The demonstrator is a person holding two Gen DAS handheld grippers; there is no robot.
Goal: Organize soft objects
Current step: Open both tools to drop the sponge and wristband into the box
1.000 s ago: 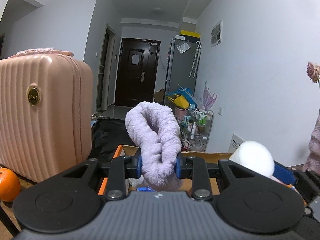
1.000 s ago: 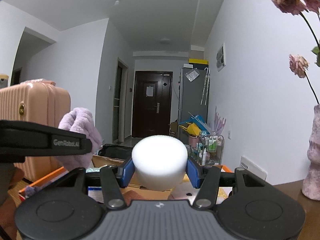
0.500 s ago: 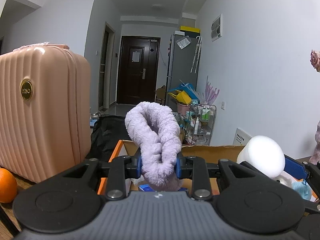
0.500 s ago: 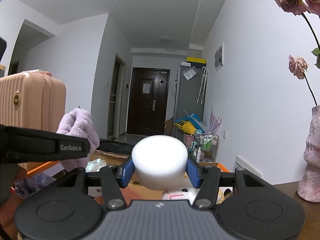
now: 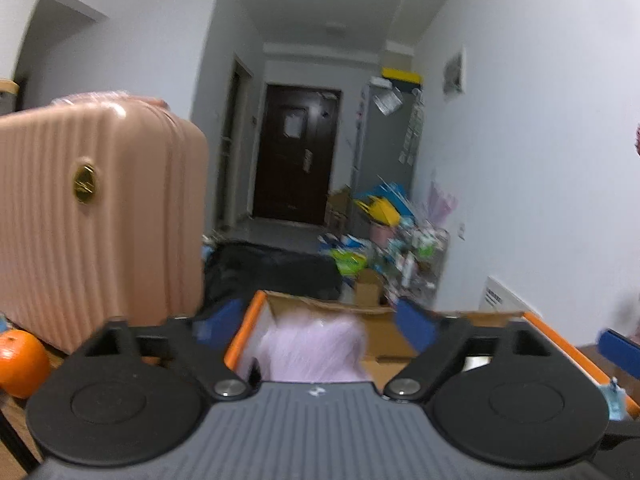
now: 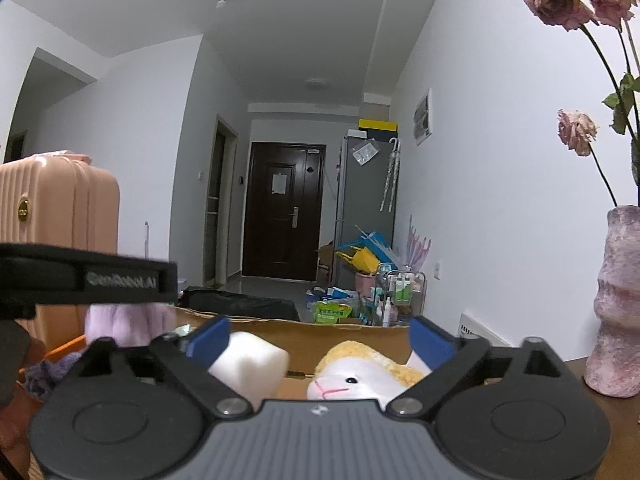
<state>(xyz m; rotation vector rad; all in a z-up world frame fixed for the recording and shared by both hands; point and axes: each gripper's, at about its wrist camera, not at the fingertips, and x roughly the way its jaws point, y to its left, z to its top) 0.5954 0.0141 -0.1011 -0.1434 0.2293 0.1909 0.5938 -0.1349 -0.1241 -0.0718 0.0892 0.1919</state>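
My left gripper (image 5: 316, 326) has its jaws opening wide over the orange-edged cardboard box (image 5: 400, 314). The fluffy lilac item (image 5: 312, 350) is loose between and below the blue pads, blurred, dropping into the box. My right gripper (image 6: 320, 334) is also opening, its pads spread apart. The white foam piece (image 6: 250, 360) lies tilted just below the left pad, free of both pads, beside a yellow and white plush toy (image 6: 360, 372) inside the box. The lilac item (image 6: 120, 322) also shows at left in the right wrist view, under the left gripper's black finger.
A pink ribbed suitcase (image 5: 92, 208) stands left of the box, with an orange (image 5: 20, 362) at its foot. A mauve vase (image 6: 616, 300) with dried roses stands on the wooden table at right. Behind lie a black bag (image 5: 272, 268), a cluttered trolley and a hallway door.
Both grippers have opened wide. The lilac item has dropped from the left pads into the box, and the white foam piece has fallen from the right pads beside the plush toy.
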